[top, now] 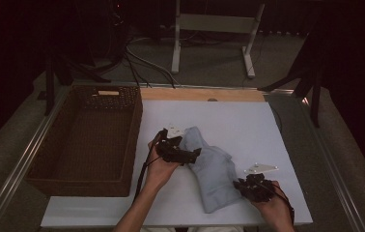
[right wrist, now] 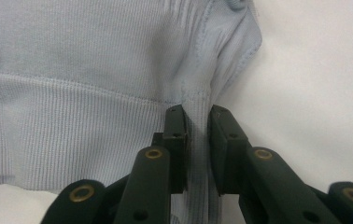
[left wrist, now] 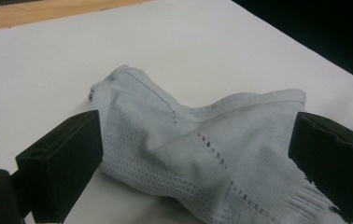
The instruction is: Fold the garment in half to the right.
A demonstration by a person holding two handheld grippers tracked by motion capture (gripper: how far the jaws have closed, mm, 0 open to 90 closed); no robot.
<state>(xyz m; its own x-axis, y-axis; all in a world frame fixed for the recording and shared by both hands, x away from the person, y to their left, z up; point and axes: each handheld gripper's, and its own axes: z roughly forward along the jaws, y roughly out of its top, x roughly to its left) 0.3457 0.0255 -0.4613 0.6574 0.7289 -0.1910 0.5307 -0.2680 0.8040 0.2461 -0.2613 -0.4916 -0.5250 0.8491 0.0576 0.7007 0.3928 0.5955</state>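
Observation:
A pale blue knitted garment (top: 212, 169) lies folded on the white table top (top: 238, 125), running from the middle toward the front edge. My left gripper (top: 194, 153) is at its upper left side, open, with the jaws standing wide on either side of the cloth (left wrist: 198, 144). My right gripper (top: 241, 186) is at the garment's lower right edge. Its jaws are pinched on a ribbed fold of the cloth (right wrist: 197, 121), so it is shut on the garment (right wrist: 72, 93).
A dark brown wicker basket (top: 132, 140) stands left of the white board, its inside bare. A wooden strip (top: 204, 94) runs along the table's far edge. Beyond it are a white frame stand (top: 214, 29) and cables on the floor.

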